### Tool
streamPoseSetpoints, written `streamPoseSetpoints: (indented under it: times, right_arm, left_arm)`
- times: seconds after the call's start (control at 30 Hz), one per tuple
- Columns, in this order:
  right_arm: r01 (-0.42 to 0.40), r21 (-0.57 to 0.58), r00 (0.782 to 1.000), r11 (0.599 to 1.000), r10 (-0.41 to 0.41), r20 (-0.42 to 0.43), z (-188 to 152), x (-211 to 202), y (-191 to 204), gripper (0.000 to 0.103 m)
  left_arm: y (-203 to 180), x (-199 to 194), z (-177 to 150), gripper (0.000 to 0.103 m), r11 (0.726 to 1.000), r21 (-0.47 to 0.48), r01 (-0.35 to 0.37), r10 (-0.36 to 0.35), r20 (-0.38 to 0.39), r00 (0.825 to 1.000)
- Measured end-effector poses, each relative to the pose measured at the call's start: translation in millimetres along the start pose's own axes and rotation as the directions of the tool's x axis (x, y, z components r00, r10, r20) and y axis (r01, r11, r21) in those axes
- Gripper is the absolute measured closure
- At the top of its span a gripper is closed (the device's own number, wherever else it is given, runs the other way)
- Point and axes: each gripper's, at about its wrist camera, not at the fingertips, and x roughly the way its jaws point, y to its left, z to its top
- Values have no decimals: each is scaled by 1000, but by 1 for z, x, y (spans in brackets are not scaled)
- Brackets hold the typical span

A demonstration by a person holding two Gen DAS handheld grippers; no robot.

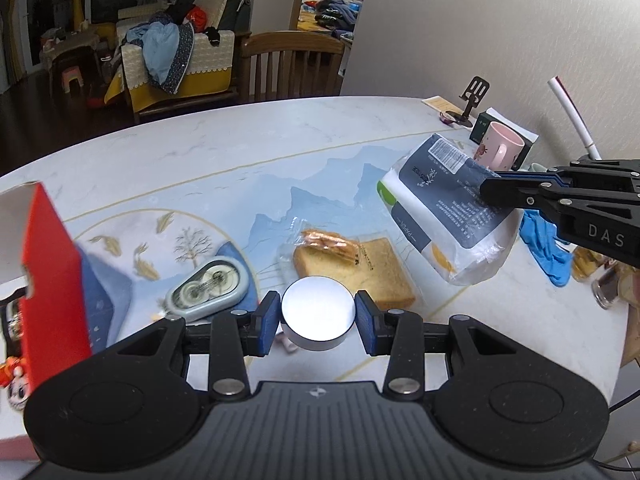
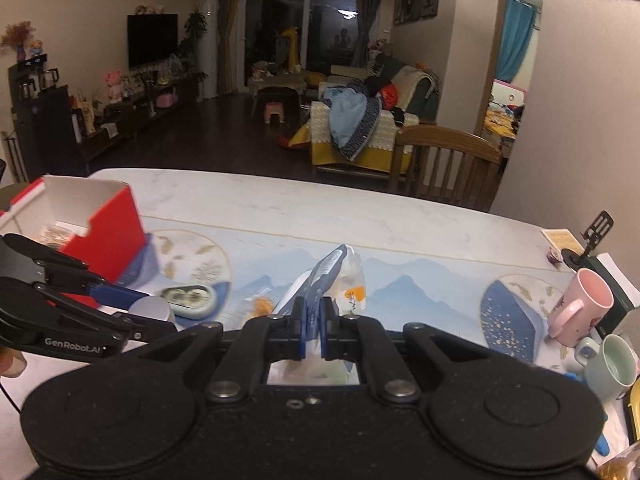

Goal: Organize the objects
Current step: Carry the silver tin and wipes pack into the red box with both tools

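Above the table (image 1: pixel 280 140) both claws carry something, so the tidying looks mid-way rather than near its end. The left claw (image 1: pixel 318 318) is partly open with its blue pads against the sides of a round silver tin (image 1: pixel 318 312), which sits squarely between the fingers. The right claw (image 2: pixel 311 322) is closed tight on the edge of a tissue pack (image 1: pixel 448 204); in the left wrist view the pack hangs tilted in the air, clear of the table, with the claw pinching its right-hand end.

Still lying loose on the table are a wrapped slice of bread (image 1: pixel 356 268), a correction tape dispenser (image 1: pixel 208 286) just left of the tin, and a blue cloth (image 1: pixel 548 244) at the right edge. A pink mug (image 1: pixel 500 148) and a green mug (image 2: pixel 614 364) stand by the wall. A red box (image 2: pixel 100 224) stands open at the left; it appears the likely place for things, though I cannot tell what is already inside.
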Motion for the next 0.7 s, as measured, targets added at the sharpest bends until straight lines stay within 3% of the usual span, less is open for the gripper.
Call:
streamPoseSetpoints:
  times: [0.27,0.7]
  right_arm:
    - [-56,-36,998,998,56,21,13,-10,45,97]
    - [-137,-116,989,984,143,46,38,-7,134,97]
  left_arm:
    - [34,-41,-12,64,999,-36,-20,21,20,1000]
    - [123,-104,-37,64,987,-108,-121,127,42,991]
